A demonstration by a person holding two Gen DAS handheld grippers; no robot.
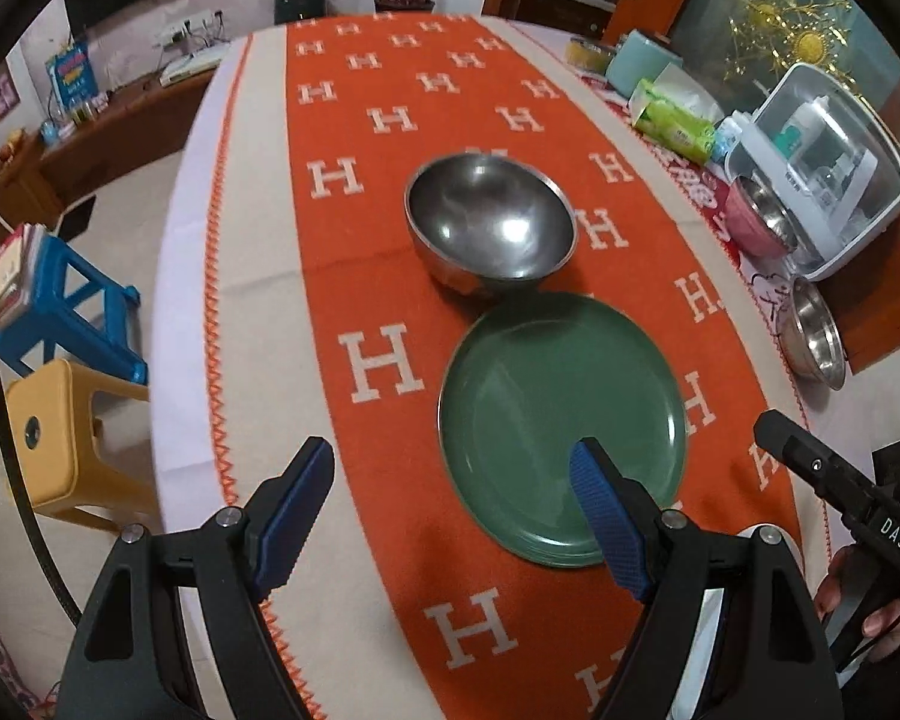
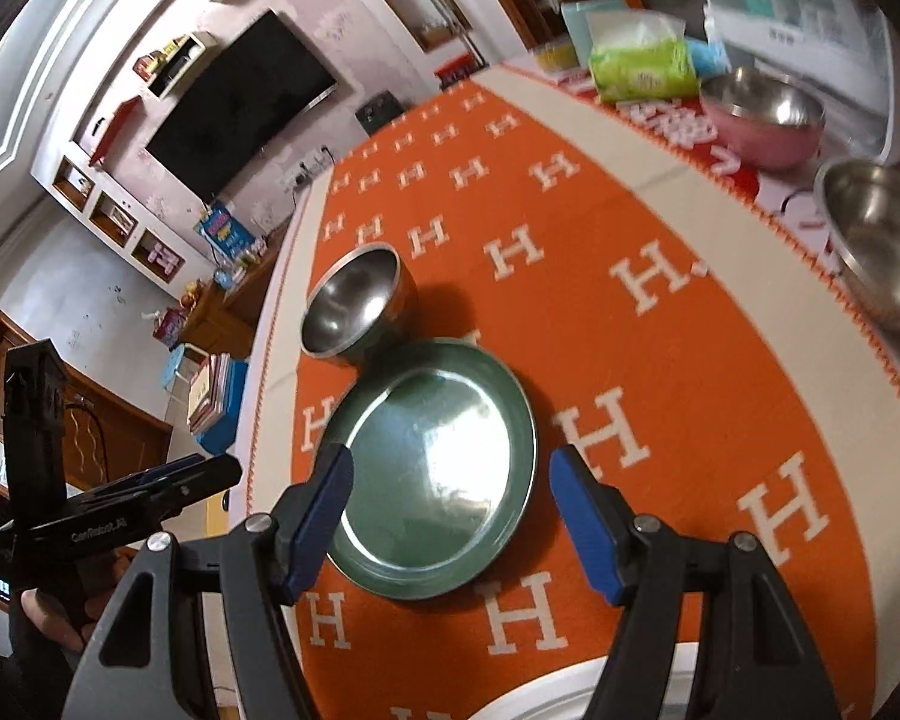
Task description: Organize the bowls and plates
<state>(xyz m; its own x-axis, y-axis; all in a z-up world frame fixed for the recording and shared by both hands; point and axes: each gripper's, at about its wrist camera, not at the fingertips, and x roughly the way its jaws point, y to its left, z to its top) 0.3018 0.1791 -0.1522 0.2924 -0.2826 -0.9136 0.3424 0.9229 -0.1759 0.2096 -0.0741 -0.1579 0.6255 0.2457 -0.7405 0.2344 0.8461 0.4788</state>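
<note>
A green plate (image 1: 561, 420) lies on the orange cloth with white H letters (image 1: 384, 276). A steel bowl (image 1: 491, 222) stands upright just beyond it, almost touching its far rim. My left gripper (image 1: 453, 516) is open and empty above the near left of the plate; its right finger overlaps the plate's near edge. In the right wrist view the plate (image 2: 435, 480) and the bowl (image 2: 354, 306) show too. My right gripper (image 2: 450, 516) is open and empty, hovering over the plate's near part.
At the table's right side stand a pink bowl (image 2: 762, 114), a larger steel bowl (image 2: 882, 240), a green tissue pack (image 2: 642, 69) and a white appliance (image 1: 822, 162). Blue (image 1: 72, 312) and yellow (image 1: 60, 438) stools stand left of the table. The other gripper shows at each view's edge.
</note>
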